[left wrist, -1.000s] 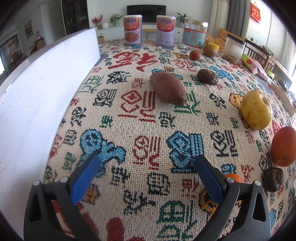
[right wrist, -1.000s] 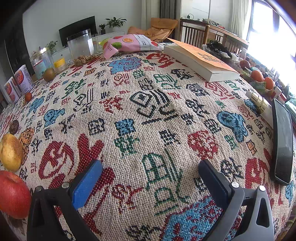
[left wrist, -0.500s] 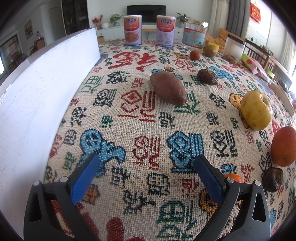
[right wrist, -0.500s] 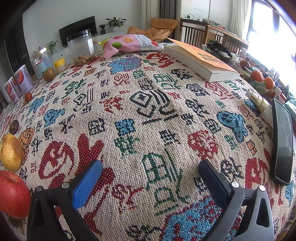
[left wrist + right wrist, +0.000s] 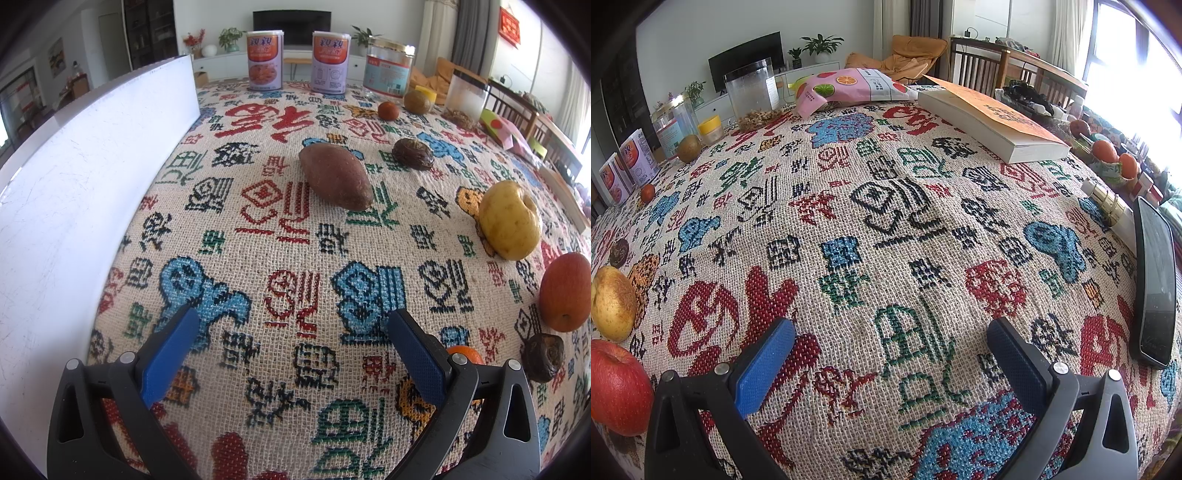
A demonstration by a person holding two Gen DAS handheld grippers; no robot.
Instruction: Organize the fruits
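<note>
Only legible txt: "亲亲" in white on 2 cans (image 5: pixel 265 61) & (image 5: pixel 330 62), top center, left-wrist view. Jar, book, snack bag print unreadable.

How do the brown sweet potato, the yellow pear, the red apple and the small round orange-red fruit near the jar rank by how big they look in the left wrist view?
1. Brown sweet potato.
2. Yellow pear and red apple: they look alike, and the apple is cut by the frame edge and nearer the camera, so no ranking.
3. Small round orange-red fruit, though it lies farthest away.
</note>
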